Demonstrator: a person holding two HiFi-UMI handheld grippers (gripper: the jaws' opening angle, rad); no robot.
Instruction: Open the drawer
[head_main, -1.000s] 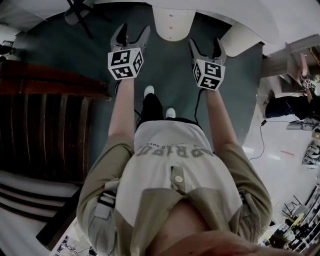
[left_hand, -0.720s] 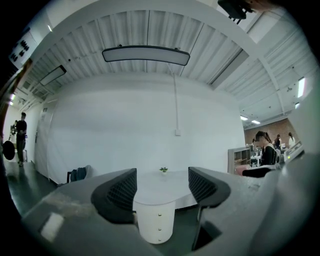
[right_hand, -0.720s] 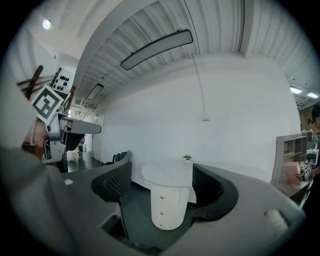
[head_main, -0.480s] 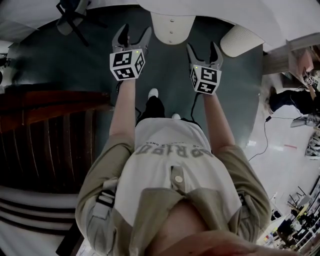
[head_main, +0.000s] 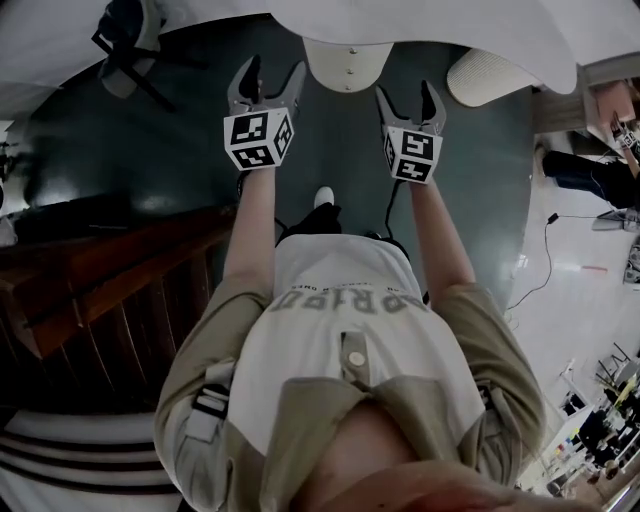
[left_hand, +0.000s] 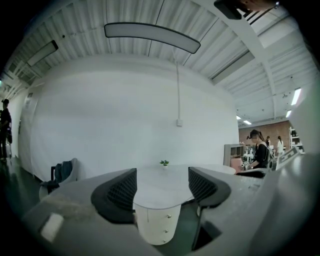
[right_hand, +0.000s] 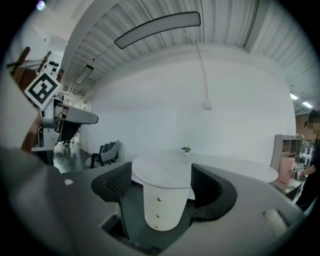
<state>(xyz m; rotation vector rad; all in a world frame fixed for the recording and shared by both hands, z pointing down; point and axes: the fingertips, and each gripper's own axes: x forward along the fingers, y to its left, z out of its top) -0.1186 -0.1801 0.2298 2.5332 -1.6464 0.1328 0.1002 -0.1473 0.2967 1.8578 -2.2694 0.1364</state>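
Observation:
A rounded white drawer unit (head_main: 347, 62) with three small knobs stands under a white table (head_main: 400, 25) ahead of me; it also shows as the drawer unit (left_hand: 156, 224) and the drawer unit (right_hand: 161, 206) between the jaws. All its drawers look closed. My left gripper (head_main: 266, 78) is held out in the air, open and empty, well short of the unit. My right gripper (head_main: 409, 98) hangs beside it, also open and empty. A small plant (right_hand: 186, 149) sits on the table top.
A dark wooden bench or railing (head_main: 110, 270) runs along my left. A chair (head_main: 125, 35) with a jacket stands at the far left by the table. A second white table leg (head_main: 485, 78) is to the right. People (left_hand: 259, 152) work at desks far right.
Both grippers have moved forward toward the drawer unit, and I have stepped closer to the table. The jaws stay apart as before.

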